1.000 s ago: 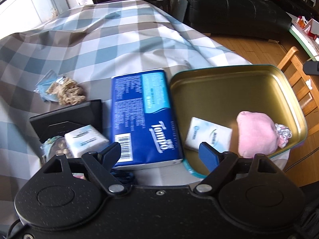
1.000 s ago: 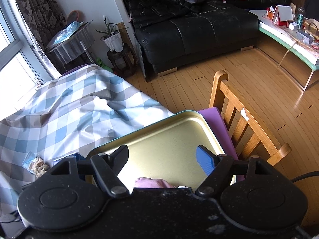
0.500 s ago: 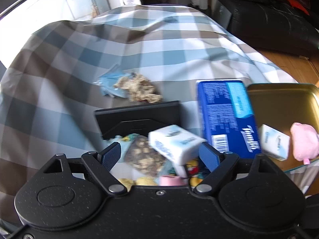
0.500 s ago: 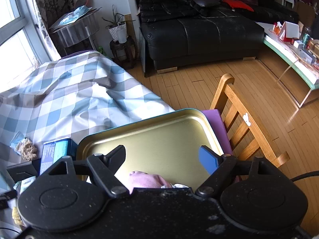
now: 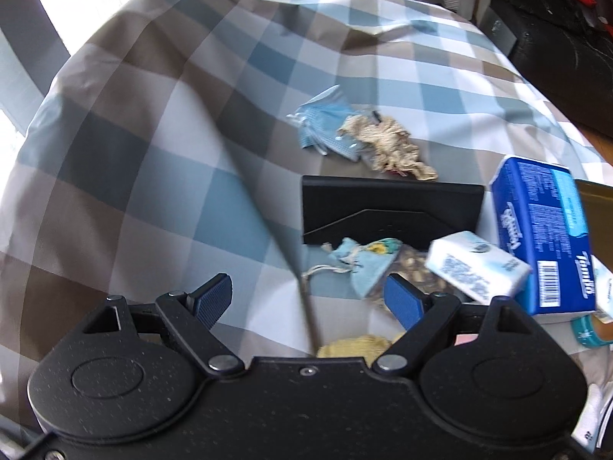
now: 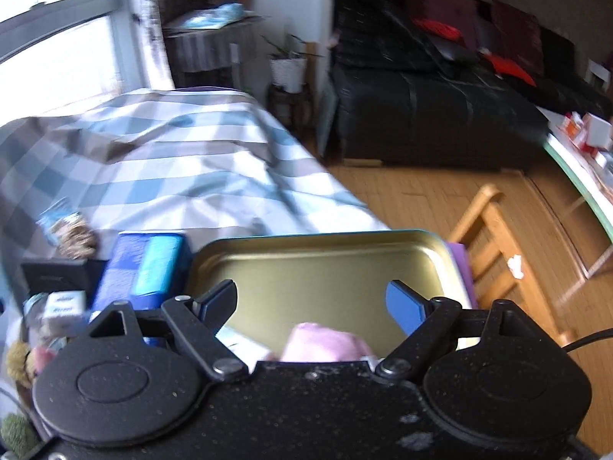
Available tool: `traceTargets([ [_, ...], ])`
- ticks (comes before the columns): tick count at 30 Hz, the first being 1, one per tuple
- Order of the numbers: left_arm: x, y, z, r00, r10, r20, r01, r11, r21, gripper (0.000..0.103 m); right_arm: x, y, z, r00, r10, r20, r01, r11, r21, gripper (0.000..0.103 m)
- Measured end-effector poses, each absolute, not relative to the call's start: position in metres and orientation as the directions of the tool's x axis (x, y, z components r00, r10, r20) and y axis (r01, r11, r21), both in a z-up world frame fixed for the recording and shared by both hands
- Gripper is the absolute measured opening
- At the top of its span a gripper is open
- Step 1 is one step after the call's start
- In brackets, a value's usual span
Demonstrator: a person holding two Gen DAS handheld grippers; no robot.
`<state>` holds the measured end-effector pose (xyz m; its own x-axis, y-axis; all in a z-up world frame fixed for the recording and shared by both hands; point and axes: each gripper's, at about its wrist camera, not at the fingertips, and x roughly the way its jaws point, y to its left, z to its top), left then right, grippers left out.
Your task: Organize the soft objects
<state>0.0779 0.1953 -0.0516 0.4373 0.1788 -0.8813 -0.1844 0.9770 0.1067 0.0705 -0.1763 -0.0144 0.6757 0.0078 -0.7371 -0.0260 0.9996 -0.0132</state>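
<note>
Our left gripper (image 5: 306,299) and right gripper (image 6: 312,301) both hold nothing, fingers spread wide, the right having just been opening. In the gold tray (image 6: 325,241) lie a pink soft thing (image 6: 325,347) and, seemingly, one tissue pack. Beside the tray wait the blue tissue pack (image 5: 544,230), white pack (image 5: 475,264) and drawstring pouch (image 5: 364,264).

The left gripper (image 5: 308,299) swings left, off the gold tray (image 6: 325,253) toward the drawstring pouch (image 5: 360,262); the empty right gripper (image 6: 310,303) has just been opening wider.
</note>
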Motion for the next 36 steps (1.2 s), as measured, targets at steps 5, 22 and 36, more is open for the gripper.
traceTargets([
  [5, 0.087, 0.220, -0.054, 0.426, 0.173, -0.888, -0.229, 0.970, 0.079, 0.084, 0.044, -0.137, -0.022, 0.696, 0.086, -0.713, -0.121, 0.993, 0.001, 0.085],
  [22, 0.082, 0.250, -0.043, 0.501, 0.053, -0.864, -0.275, 0.956, -0.100, 0.083, -0.044, 0.022, -0.054, 0.552, 0.345, -0.759, -0.338, 0.925, 0.174, 0.085],
  [36, 0.083, 0.254, -0.041, 0.508, 0.047, -0.860, -0.306, 0.943, -0.129, 0.083, -0.048, 0.100, -0.081, 0.293, 0.397, -0.870, -0.421, 0.870, 0.255, 0.071],
])
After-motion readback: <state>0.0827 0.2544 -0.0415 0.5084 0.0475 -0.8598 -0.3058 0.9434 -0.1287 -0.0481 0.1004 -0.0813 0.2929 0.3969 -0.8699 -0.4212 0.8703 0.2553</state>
